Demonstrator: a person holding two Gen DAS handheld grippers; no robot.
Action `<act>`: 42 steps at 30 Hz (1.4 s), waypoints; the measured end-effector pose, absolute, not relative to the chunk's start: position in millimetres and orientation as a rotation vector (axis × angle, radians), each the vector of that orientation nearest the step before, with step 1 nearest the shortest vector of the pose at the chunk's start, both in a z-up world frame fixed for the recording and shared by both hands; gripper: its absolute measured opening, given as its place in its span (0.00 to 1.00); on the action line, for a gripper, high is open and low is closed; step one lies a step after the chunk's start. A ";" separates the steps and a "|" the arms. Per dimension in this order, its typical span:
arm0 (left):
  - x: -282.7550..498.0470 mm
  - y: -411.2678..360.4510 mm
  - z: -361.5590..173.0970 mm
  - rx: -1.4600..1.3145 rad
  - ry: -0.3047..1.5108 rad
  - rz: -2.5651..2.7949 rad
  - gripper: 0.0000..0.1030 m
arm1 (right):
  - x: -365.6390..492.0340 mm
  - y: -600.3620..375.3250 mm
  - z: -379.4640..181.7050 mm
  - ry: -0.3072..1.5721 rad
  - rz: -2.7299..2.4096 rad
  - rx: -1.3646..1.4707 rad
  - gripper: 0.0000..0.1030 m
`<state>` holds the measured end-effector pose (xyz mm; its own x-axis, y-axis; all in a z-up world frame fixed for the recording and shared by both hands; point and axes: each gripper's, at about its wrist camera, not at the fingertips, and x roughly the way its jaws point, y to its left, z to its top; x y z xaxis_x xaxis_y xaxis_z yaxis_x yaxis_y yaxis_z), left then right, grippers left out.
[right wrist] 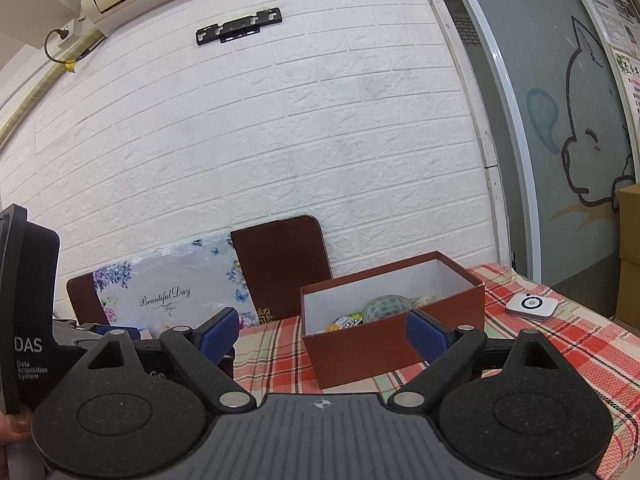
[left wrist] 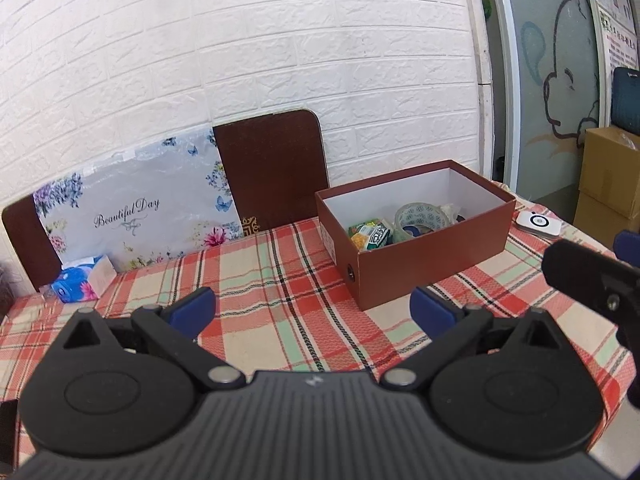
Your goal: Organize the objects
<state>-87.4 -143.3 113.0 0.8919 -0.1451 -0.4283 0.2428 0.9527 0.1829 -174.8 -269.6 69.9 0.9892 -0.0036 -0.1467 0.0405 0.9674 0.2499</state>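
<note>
On the plaid tablecloth [left wrist: 256, 264], right of centre and toward the far side, sits the open brown box [left wrist: 424, 264], white inside. In it I see a roll of clear tape [left wrist: 420, 216] with a green and yellow snack packet [left wrist: 370, 236] just left of it. My left gripper [left wrist: 312, 308] hovers over the near cloth with its 2 blue-padded fingers spread wide, holding nothing. My right gripper [right wrist: 322, 332] is spread just as wide and holds nothing, with the box beyond it. A small white device [left wrist: 538, 222] lies on the cloth right of the box. Far left, a blue tissue pack [left wrist: 80, 280] rests near a floral board [left wrist: 136, 208] leaning on the white brick wall [left wrist: 280, 40].
</note>
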 end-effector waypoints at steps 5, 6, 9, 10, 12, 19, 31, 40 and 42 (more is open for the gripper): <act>-90.5 -137.4 110.8 0.231 0.443 -0.199 1.00 | -170.9 -265.6 68.1 0.152 -0.017 0.260 0.89; -89.9 -135.8 110.1 0.227 0.447 -0.198 1.00 | -169.0 -265.6 67.1 0.156 -0.016 0.261 0.89; -85.9 -133.3 108.9 0.213 0.452 -0.200 1.00 | -162.5 -266.2 63.7 0.166 -0.014 0.259 0.89; -84.2 -133.5 108.8 0.211 0.452 -0.201 1.00 | -160.1 -267.0 62.1 0.168 -0.013 0.258 0.89; -79.6 -135.8 107.5 0.213 0.454 -0.209 1.00 | -155.2 -269.6 58.9 0.177 -0.011 0.264 0.89; -55.6 -144.9 94.5 0.232 0.495 -0.223 1.00 | -133.5 -278.9 46.2 0.209 -0.017 0.290 0.90; -13.7 -166.5 71.0 0.256 0.555 -0.223 1.00 | -105.7 -286.9 24.2 0.238 -0.087 0.234 0.90; 7.1 -178.6 64.1 0.269 0.581 -0.225 1.00 | -87.2 -299.4 13.9 0.271 -0.110 0.261 0.90; 10.6 -180.2 63.6 0.269 0.587 -0.218 1.00 | -84.7 -300.3 12.8 0.272 -0.106 0.260 0.90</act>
<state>10.6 -180.2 63.6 0.8116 -0.1255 -0.5706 0.2774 0.9423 0.1873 -84.7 -300.3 12.8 0.9579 -0.0688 -0.2788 0.1387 0.9610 0.2394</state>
